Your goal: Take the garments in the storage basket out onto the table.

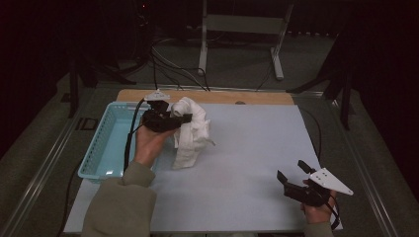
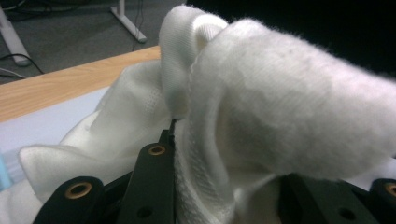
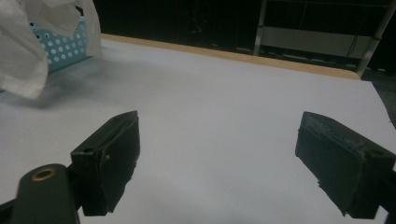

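— High view first: nearest us, the right gripper (image 1: 291,178) is idling low at the table's (image 1: 247,148) near right corner, jaws spread wide with nothing between them.

— Right gripper view is saying the same; both black pads (image 3: 112,158) are standing well apart over bare white surface.

— Further in, the left gripper (image 1: 184,118) is pinching the towel (image 1: 190,131), jaws fully closed on a bunched fold near its top.

— And the towel is hanging off it, draping down just beside the basket (image 1: 99,153), its lower end reaching the table as far as I can tell.

— Left gripper view is putting the cloth (image 2: 261,107) right against the lens, folding over the jaws on both sides.

— It's looking soft and light to me, fluffy terry, nothing stiff in it. It's going to sag and swing wherever it isn't held.

— So one pinch at the top is carrying it fine, but it's giving no control over the shape. I'd say the free hand ought to be taking a lower corner or the hem, where the edge is doubled and less likely to slip.

— Beyond that, the wooden strip at the far edge, then cables and a white frame on the floor.
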`<state>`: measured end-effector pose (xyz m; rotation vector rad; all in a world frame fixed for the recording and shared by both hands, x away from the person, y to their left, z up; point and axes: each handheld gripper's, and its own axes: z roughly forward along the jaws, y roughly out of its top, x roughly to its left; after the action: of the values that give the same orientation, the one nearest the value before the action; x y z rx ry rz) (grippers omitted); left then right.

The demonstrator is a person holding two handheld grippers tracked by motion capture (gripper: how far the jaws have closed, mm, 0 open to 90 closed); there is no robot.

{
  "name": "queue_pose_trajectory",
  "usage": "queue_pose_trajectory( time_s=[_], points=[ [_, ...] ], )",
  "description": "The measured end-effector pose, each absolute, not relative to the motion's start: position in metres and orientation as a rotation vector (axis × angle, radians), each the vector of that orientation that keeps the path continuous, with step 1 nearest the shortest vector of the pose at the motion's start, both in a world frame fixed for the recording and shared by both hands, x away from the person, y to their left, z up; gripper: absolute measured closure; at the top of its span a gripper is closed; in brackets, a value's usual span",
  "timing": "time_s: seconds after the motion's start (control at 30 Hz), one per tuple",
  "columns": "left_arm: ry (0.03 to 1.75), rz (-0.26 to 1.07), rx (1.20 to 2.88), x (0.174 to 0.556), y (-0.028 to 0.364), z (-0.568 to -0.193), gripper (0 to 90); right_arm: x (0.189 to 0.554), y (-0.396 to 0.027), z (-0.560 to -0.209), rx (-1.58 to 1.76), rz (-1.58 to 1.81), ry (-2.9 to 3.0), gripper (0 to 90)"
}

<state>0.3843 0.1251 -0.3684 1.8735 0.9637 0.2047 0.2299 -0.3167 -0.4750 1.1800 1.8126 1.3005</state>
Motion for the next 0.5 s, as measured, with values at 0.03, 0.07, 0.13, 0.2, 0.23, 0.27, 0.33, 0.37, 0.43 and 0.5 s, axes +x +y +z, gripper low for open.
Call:
queue_pose_trajectory(
  time_s=[0.03,0.07,0.13,0.2,0.23,0.27,0.33,0.37,0.43,0.5],
  points=[
    [0.964,0.2,1.876,0.385,0.124,-0.369,68.7,0.23,-0.317,-0.475,1.18,1.301,1.812,14.0],
    [0.962,0.199,1.875,0.385,0.122,-0.37,68.7,0.23,-0.317,-0.475,1.18,1.303,1.812,14.0],
    [0.961,0.195,1.877,0.385,0.12,-0.371,68.7,0.23,-0.317,-0.475,1.179,1.303,1.811,14.0],
    [0.957,0.192,1.882,0.385,0.117,-0.373,68.7,0.23,-0.317,-0.475,1.179,1.302,1.812,14.0],
    [0.956,0.19,1.885,0.386,0.117,-0.373,68.7,0.23,-0.317,-0.475,1.18,1.301,1.814,14.0],
    [0.958,0.19,1.885,0.386,0.116,-0.374,68.6,0.23,-0.317,-0.475,1.179,1.301,1.814,14.0],
    [0.959,0.189,1.887,0.387,0.114,-0.376,68.7,0.23,-0.317,-0.475,1.178,1.303,1.813,14.0],
    [0.959,0.188,1.888,0.387,0.113,-0.376,68.6,0.23,-0.317,-0.475,1.178,1.304,1.813,14.0],
    [0.958,0.185,1.89,0.387,0.111,-0.378,68.6,0.23,-0.317,-0.475,1.178,1.303,1.814,14.0],
    [0.955,0.177,1.89,0.388,0.108,-0.38,68.6,0.23,-0.317,-0.475,1.178,1.302,1.815,14.0]
  ],
)
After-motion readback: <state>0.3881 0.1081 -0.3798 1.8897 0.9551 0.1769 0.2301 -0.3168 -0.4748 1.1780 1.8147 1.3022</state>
